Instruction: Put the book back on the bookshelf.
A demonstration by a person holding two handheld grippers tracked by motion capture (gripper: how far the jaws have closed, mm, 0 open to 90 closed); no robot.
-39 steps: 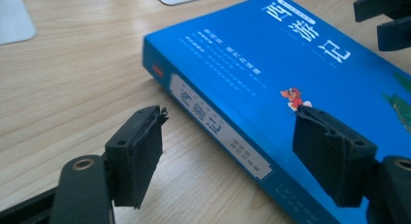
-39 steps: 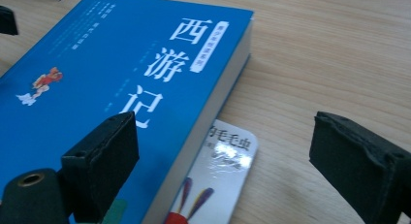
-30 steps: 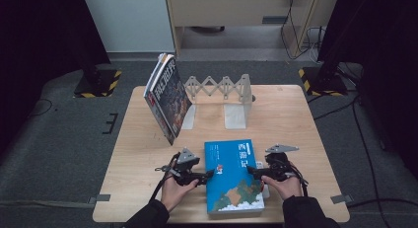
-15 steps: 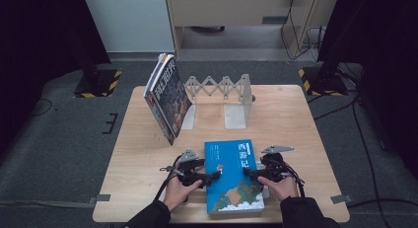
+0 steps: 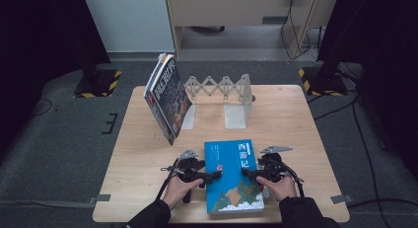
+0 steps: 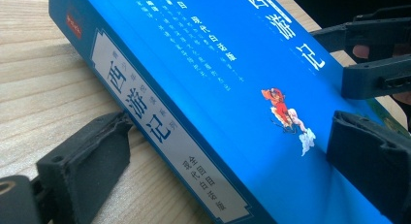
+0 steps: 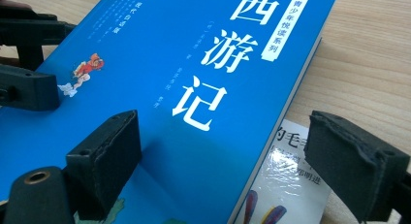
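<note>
Left gripper [image 5: 215, 175] jaws, just opening, straddle the blue book's [image 5: 234, 176] spine, released; right gripper [image 5: 246, 172] jaws gape over its other edge.

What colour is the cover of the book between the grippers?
Bright blue, clearest in the right gripper view: book.

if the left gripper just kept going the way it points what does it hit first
Most likely the blue book: the left gripper points at its spine edge, open jaws astride it. Beyond lies the right gripper.
</note>
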